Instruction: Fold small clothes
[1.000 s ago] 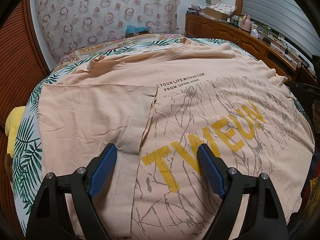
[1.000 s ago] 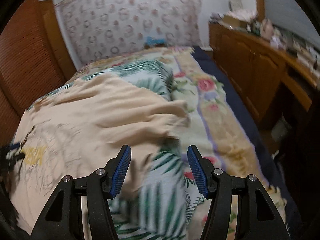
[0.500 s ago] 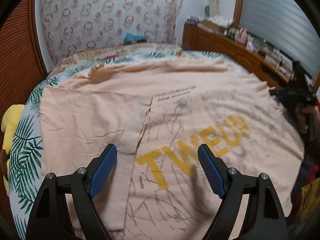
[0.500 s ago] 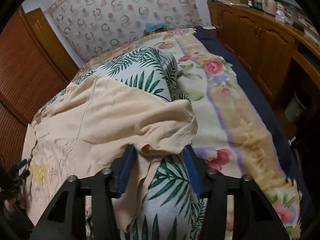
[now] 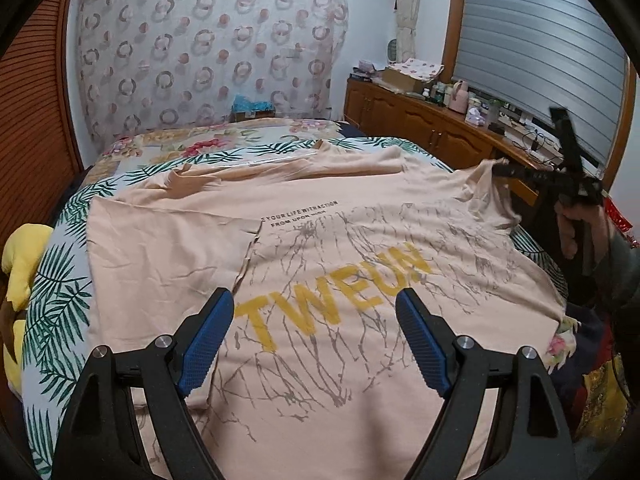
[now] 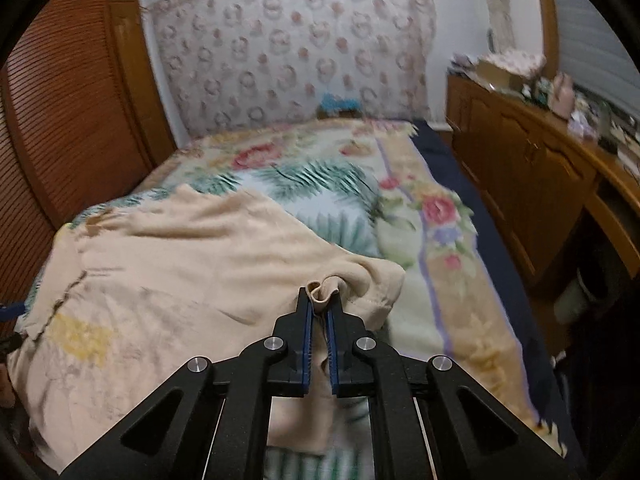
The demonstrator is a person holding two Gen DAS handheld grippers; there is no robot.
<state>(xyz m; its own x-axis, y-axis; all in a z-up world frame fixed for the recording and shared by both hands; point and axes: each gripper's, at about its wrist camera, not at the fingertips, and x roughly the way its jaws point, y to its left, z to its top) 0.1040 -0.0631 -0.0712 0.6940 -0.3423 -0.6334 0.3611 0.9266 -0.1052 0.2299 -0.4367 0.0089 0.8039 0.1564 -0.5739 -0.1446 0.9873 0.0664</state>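
Observation:
A peach T-shirt [image 5: 320, 248] with yellow letters lies spread on the bed, its left side folded over onto the front. My left gripper [image 5: 316, 320] is open and empty, hovering above the shirt's lower part. My right gripper [image 6: 320, 304] is shut on a bunched edge of the T-shirt [image 6: 192, 264] at its right side and lifts it a little off the bed. In the left wrist view the right gripper [image 5: 516, 172] shows at the far right, pinching that raised edge.
The bed has a leaf and flower blanket [image 6: 412, 216]. A wooden cabinet [image 6: 532, 176] with clutter on top runs along the right. A louvred wooden door [image 6: 68, 120] stands on the left. A yellow plush toy [image 5: 20, 264] lies at the bed's left edge.
My right gripper has closed on the shirt's right edge and raised it. My left gripper has drawn back and risen slightly, still open.

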